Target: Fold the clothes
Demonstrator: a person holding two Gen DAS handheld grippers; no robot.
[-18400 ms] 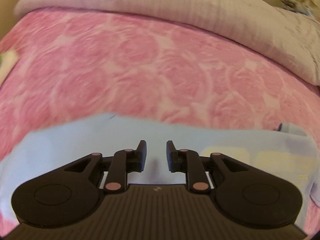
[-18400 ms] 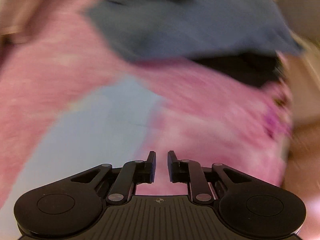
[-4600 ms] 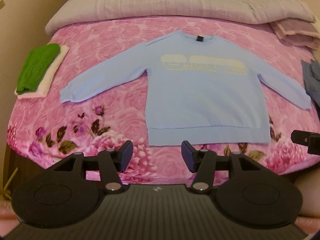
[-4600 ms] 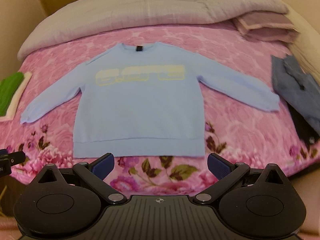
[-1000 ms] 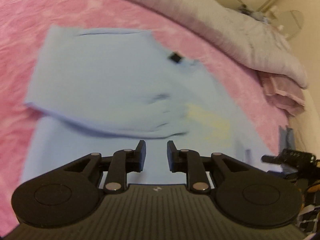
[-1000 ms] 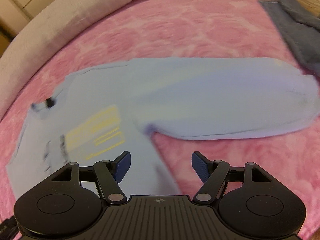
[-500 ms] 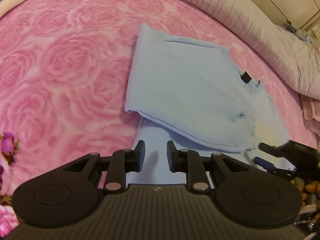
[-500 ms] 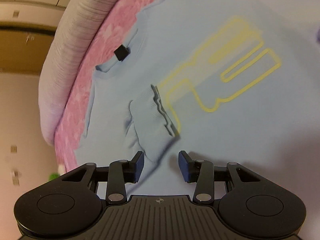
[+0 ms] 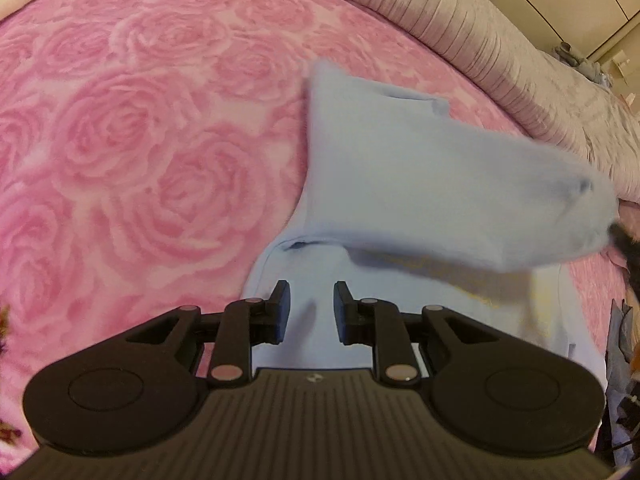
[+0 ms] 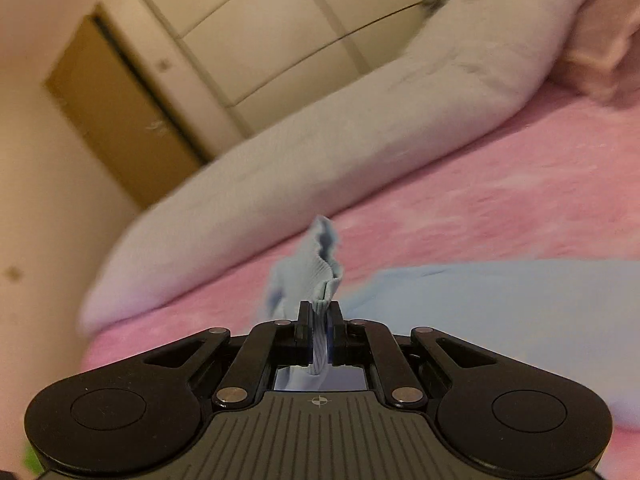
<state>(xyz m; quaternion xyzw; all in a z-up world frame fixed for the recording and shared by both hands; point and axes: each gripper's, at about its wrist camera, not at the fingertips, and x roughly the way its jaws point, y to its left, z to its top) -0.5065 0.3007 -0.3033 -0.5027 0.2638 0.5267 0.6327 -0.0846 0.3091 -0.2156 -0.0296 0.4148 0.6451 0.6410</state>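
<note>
Both differ: your right hand-held gripper (image 10: 319, 334) pinches the sweatshirt cuff (image 10: 320, 276) (ribbed); left hand-held gripper (image 9: 308, 306) slightly parted, empty.

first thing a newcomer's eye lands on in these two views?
Likely the right gripper, shut on the ribbed cuff of the light blue sweatshirt, dead centre in the right wrist view. In the left wrist view that sleeve hangs lifted and blurred across the pink rose bedspread, while the left gripper sits low over the sweatshirt, jaws apart, gripping nothing.
</note>
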